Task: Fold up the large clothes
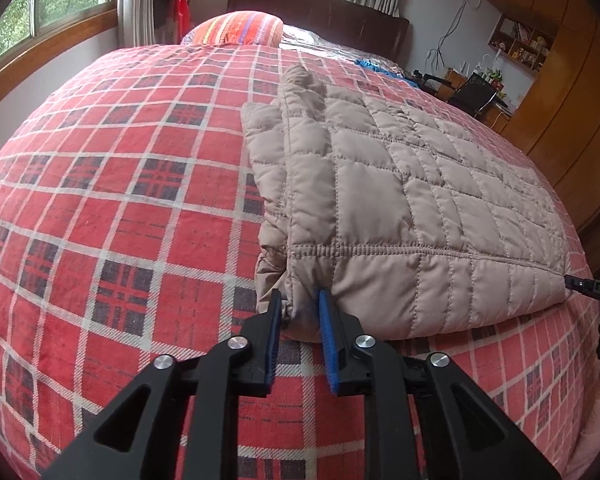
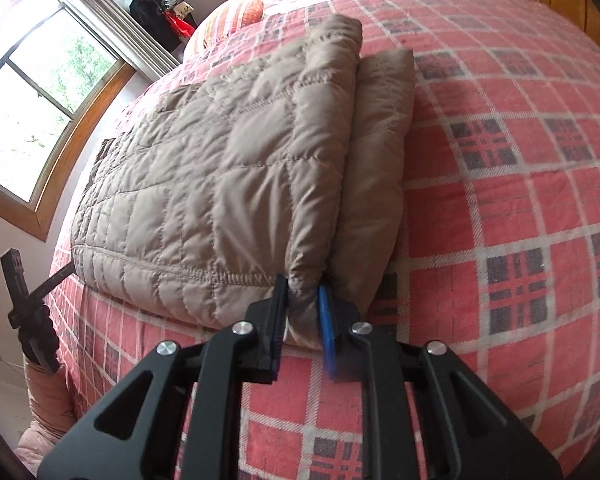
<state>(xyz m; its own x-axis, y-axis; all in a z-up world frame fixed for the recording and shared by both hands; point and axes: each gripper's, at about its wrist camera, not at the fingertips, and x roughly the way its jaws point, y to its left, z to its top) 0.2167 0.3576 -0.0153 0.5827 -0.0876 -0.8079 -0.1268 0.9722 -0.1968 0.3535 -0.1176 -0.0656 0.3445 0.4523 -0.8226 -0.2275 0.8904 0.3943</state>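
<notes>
**Both claws pinching the near corners of a quilted jacket mid-fold**

The left claw [image 1: 300, 310] is gripping the near left corner of the beige quilted jacket [image 1: 412, 184], its blue-padded fingers [image 1: 327, 316] narrowed to a slim gap with bunched fabric pinched between them. Ahead of and to the right of that claw, the garment is lying on the red plaid bed [image 1: 120, 200], its sides already turned in, so a sleeve layer is showing along its left edge. Across the hem, the right claw [image 2: 303, 300] is holding the opposite near corner the same way, fingers drawn in on a wad of cloth, with the jacket [image 2: 220, 152] stretching ahead and to its left. The step in hand appears to be the lengthwise fold: hem toward collar. The next move likely calls for lifting both corners together, level, and carrying them forward over the body without letting the slippery padded layers slide apart.
</notes>
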